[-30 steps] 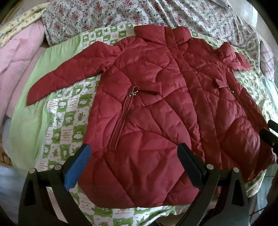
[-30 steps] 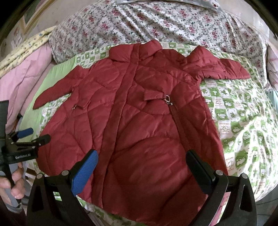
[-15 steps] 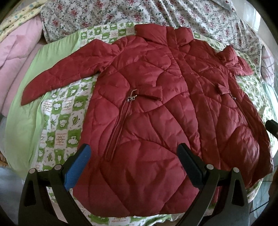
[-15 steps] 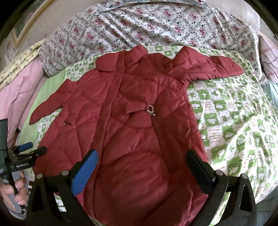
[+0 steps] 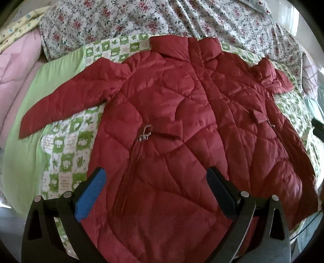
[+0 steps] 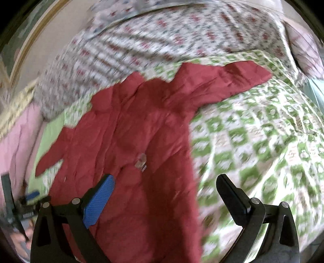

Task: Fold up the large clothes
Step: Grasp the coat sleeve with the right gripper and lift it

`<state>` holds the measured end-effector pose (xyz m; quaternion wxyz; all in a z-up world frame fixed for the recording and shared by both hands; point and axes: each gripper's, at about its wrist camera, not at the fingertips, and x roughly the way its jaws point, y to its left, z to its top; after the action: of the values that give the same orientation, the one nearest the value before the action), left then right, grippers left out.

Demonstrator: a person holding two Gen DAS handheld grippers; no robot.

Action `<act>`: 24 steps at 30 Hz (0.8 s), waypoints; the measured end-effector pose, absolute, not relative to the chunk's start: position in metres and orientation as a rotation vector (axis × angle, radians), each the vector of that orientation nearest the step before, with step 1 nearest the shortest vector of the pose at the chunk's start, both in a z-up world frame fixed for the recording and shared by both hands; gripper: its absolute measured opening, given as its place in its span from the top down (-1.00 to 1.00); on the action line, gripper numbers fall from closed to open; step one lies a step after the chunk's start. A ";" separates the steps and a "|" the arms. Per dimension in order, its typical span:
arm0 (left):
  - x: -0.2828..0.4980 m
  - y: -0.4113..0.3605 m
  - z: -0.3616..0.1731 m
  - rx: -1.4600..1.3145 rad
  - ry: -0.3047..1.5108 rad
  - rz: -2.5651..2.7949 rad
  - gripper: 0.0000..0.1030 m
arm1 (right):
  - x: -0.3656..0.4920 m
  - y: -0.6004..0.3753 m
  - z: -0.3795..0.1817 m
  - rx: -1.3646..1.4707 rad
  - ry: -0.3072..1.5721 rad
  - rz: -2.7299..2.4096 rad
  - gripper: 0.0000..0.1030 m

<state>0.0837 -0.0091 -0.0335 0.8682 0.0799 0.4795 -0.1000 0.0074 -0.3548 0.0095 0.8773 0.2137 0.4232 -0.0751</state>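
Note:
A dark red quilted jacket (image 5: 182, 125) lies spread flat, front up, on a green-and-white checked blanket (image 5: 66, 141); its sleeves stretch out to both sides. My left gripper (image 5: 156, 188) is open and empty above the jacket's lower left hem. In the blurred right wrist view the jacket (image 6: 141, 129) fills the left half, its sleeve (image 6: 232, 76) reaching up to the right. My right gripper (image 6: 164, 194) is open and empty over the jacket's right edge. The left gripper (image 6: 30, 198) shows small at the left edge there.
A floral bedcover (image 5: 162, 18) lies behind the jacket. Pink bedding (image 5: 14, 66) and a plain green sheet (image 5: 20, 157) lie at the left. The checked blanket (image 6: 263, 141) spreads to the right of the jacket.
The right gripper has swung quickly to the right, so the jacket has slid left in its view and blurred. The left gripper has moved a little closer over the jacket's hem.

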 end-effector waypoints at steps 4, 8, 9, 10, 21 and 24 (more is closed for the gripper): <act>0.091 -0.013 -0.035 0.169 1.002 -0.211 -0.94 | 0.027 -0.423 -0.005 0.560 0.826 -0.208 -0.77; 0.097 -0.018 -0.038 0.175 1.007 -0.210 -0.94 | 0.049 -0.490 -0.022 0.662 0.804 -0.304 -0.50; 0.099 -0.019 -0.039 0.173 1.011 -0.210 -0.94 | 0.053 -0.504 -0.026 0.686 0.795 -0.317 -0.47; 0.100 -0.019 -0.040 0.171 1.015 -0.209 -0.94 | 0.057 -0.515 -0.029 0.711 0.786 -0.329 -0.41; 0.119 -0.026 -0.055 0.169 1.058 -0.185 -0.94 | 0.121 -0.621 -0.074 0.899 0.674 -0.409 0.06; 0.124 -0.027 -0.060 0.154 1.076 -0.185 -0.94 | 0.138 -0.636 -0.091 0.901 0.691 -0.447 0.12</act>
<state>0.1244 -0.0269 -0.0598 0.8519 0.0733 0.5110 -0.0880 0.1383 -0.6362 -0.0910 0.8196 0.4232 0.3243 -0.2098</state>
